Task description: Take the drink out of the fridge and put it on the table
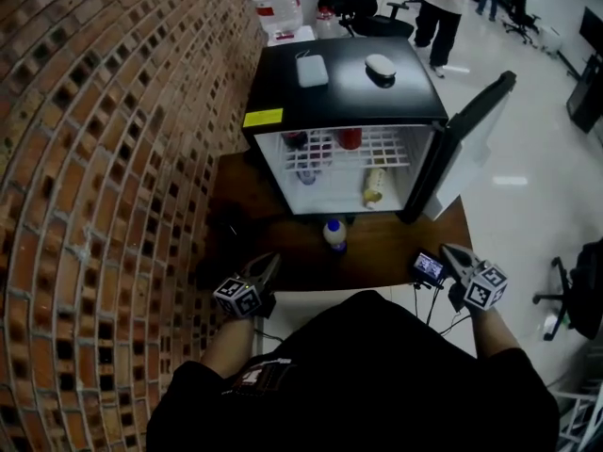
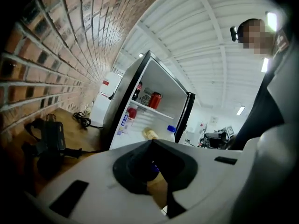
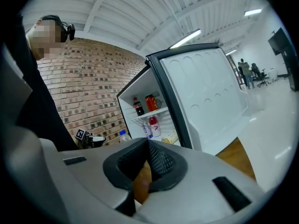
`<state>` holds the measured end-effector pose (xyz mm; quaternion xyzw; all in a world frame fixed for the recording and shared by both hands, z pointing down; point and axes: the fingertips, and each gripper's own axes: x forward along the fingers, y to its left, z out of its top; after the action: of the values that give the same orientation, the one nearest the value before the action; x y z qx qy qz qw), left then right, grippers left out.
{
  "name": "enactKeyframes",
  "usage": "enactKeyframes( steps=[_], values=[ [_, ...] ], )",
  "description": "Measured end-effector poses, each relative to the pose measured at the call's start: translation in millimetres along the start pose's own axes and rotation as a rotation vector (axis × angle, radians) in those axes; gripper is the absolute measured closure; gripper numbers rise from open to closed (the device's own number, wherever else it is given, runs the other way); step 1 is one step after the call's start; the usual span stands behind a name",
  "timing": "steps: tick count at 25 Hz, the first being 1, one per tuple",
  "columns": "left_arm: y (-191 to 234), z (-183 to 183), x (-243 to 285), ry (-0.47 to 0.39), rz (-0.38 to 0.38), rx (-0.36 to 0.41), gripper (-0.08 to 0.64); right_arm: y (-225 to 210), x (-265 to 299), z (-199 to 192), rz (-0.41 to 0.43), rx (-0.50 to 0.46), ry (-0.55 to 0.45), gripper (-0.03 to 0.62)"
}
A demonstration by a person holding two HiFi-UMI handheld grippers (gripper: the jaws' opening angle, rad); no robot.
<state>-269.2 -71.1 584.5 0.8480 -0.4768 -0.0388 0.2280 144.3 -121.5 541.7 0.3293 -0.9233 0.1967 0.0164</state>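
Note:
A black mini fridge (image 1: 349, 92) stands on the wooden table (image 1: 386, 252) with its door (image 1: 466, 144) swung open to the right. Inside I see a red can (image 1: 350, 137), a dark bottle (image 1: 296, 140) and a pale yellow bottle (image 1: 374, 185) lying on the floor of the fridge. A white drink bottle with a blue cap (image 1: 334, 234) stands upright on the table just in front of the fridge. My left gripper (image 1: 262, 273) is shut and empty at the table's near edge, left of the bottle. My right gripper (image 1: 454, 255), also shut and empty, is at the near right.
A brick wall (image 1: 94, 158) runs along the left. A white box (image 1: 312, 70) and a round white object (image 1: 381, 66) lie on the fridge top. A black device with a cable (image 2: 51, 136) sits on the table's left. People (image 1: 443, 8) stand far behind; an office chair (image 1: 575, 290) is at the right.

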Motion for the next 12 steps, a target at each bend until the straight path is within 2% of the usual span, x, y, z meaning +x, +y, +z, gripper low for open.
enactKeyframes(
  steps=[4, 12],
  values=[
    [-7.1, 3.2, 2.4, -0.010, -0.016, 0.007, 0.546, 1.8, -4.0, -3.5, -0.007, -0.031, 0.026, 0.588],
    [-15.7, 2.8, 10.6, 0.008, -0.040, 0.014, 0.546, 1.9, -11.0, -9.9, -0.010, -0.026, 0.036, 0.588]
  ],
)
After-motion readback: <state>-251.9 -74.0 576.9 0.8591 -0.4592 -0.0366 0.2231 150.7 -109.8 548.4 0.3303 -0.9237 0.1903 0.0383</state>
